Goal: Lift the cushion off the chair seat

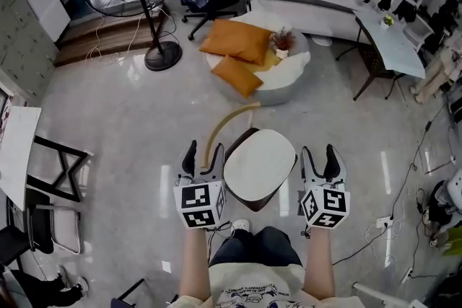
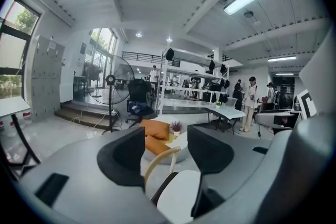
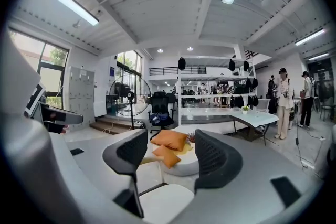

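The white cushion [image 1: 260, 162] lies flat on the seat of the chair [image 1: 224, 120], covering it from the curved wooden backrest to the front edge nearest the person; nothing has lifted it yet.

The left gripper [image 1: 202, 157] hangs just off the chair's left side and the right gripper [image 1: 320, 155] just off its right side, both pointing toward the backrest. So the cushion lies inward from each: to the right of the left fingers [image 1: 189, 153] and to the left of the right ones. Each gripper's own view agrees, with the pad showing low and to the inner side, below the fingertips rather than between them.

Both pairs of fingers stand wide apart and hold nothing; through each gap only the room beyond the chair shows, with orange pillows [image 1: 234, 41] on a low round table [image 1: 289, 79].

The cushion looks about as broad as it is deep, so I judge it has no real long axis to line up with; the side edges are the natural grip. Neither hand is clearly nearer, though the left may be slightly closer to its edge. The coming move likely calls for both to drop and swing inward onto the rim before raising it level.
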`<move>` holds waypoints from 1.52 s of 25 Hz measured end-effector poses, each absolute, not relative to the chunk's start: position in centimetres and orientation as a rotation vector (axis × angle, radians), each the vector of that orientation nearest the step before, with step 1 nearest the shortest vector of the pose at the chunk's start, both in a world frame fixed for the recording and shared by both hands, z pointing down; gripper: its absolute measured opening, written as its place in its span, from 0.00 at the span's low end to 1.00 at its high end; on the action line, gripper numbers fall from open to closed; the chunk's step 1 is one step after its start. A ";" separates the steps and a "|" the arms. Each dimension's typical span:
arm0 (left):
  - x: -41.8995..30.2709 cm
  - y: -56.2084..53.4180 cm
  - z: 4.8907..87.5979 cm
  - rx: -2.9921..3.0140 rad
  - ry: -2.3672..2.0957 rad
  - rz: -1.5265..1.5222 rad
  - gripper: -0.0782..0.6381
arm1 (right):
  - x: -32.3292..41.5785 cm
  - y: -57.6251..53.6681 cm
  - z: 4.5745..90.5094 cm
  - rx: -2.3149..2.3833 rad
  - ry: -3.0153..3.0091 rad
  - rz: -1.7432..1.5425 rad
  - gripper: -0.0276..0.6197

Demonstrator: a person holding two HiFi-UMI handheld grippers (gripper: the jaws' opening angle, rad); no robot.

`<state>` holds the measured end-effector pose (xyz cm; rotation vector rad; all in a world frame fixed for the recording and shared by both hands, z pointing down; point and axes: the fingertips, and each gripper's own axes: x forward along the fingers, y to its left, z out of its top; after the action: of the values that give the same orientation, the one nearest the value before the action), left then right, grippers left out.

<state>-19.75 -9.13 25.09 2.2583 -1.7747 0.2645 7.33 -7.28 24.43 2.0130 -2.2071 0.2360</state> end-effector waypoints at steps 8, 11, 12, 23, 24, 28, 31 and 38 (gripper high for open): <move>-18.5 -11.8 29.3 2.229 -1.689 0.321 0.46 | 7.9 -10.0 28.1 1.986 -2.154 0.301 0.48; -17.6 -13.5 31.0 2.217 -1.664 0.354 0.46 | 8.7 -11.9 30.1 1.974 -2.134 0.335 0.48; -17.4 -14.1 31.7 2.212 -1.658 0.366 0.46 | 8.7 -12.5 30.9 1.966 -2.129 0.346 0.48; -13.3 -20.1 41.1 2.160 -1.544 0.535 0.46 | 11.4 -18.7 40.6 1.868 -2.069 0.497 0.49; -12.7 -20.8 42.1 2.149 -1.535 0.553 0.46 | 12.0 -19.4 41.5 1.861 -2.060 0.517 0.49; -11.3 -22.5 46.4 2.094 -1.508 0.610 0.46 | 13.7 -21.2 45.8 1.837 -2.015 0.597 0.50; -10.7 -23.3 49.7 2.055 -1.481 0.654 0.46 | 14.4 -21.9 49.3 1.806 -1.984 0.660 0.50; -9.7 -24.6 58.3 1.979 -1.416 0.753 0.46 | 15.5 -22.0 58.8 1.686 -1.899 0.761 0.50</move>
<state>-9.66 -24.57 58.30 1.9794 -1.4160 0.7530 15.50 -22.04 58.81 1.6856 -1.8990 0.7611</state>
